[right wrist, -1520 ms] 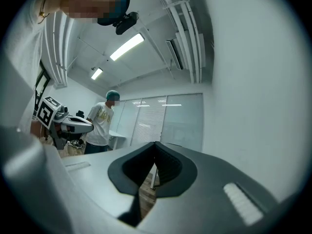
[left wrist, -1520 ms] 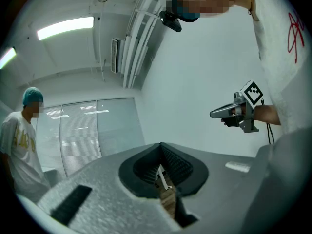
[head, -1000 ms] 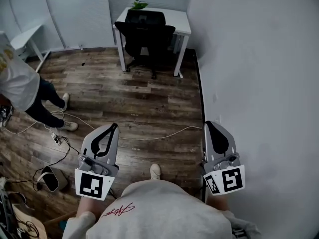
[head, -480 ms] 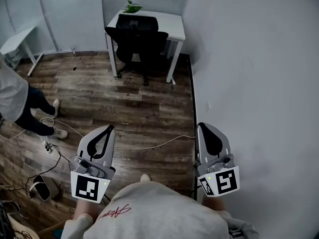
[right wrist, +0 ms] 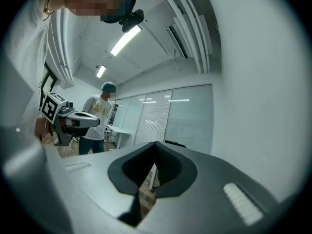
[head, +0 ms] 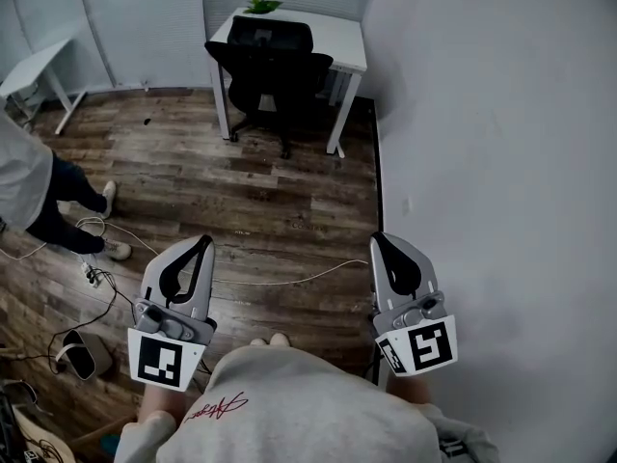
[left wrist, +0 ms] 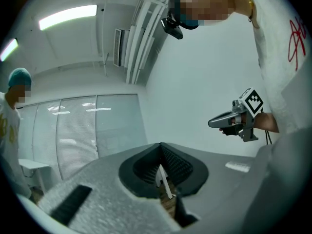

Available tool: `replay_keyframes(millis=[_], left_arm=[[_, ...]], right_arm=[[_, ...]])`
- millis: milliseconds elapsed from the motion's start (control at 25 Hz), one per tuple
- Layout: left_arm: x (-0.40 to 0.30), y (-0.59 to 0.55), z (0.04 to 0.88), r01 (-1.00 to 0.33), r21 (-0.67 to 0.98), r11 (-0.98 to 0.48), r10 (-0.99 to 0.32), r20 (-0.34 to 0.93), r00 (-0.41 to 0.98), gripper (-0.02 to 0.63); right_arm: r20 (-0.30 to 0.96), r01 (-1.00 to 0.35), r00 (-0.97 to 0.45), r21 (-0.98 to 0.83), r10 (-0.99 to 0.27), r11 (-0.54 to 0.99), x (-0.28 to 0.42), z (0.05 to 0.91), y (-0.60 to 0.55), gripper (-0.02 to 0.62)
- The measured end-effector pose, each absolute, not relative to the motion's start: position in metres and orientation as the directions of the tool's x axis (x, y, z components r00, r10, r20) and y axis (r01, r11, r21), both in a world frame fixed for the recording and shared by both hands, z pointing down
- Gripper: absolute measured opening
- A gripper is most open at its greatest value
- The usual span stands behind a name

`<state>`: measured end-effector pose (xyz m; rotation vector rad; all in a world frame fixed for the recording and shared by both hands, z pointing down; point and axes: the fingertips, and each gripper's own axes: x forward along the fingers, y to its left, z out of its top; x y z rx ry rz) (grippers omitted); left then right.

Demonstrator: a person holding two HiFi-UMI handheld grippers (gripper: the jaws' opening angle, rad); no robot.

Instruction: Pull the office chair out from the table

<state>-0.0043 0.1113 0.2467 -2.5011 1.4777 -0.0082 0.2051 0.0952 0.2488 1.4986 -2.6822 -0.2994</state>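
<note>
ahead, office chair (head: 274, 66) under table (head: 349, 50), well beyond both tongs

Left gripper (head: 193, 255) and right gripper (head: 391, 256) point level ahead, both closed and empty.

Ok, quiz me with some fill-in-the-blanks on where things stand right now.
The black ___ is pushed in under the white table.
The left claw and right claw are both ___, holding nothing.
A green ___ stands at the table's far edge.
Missing: office chair; shut; plant.
</note>
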Motion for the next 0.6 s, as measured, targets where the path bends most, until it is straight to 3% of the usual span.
replay_keyframes(millis=[600], left_arm=[[-0.0052, 0.1026, 0.2474, -0.862, -0.217, -0.457, -0.869, -0.098, 0.486, -0.005]], right_arm=[[-0.055, -0.821, -0.552, 0.206, -0.832, 0.532, 0.1958, 0.2452, 0.0889, 0.003]])
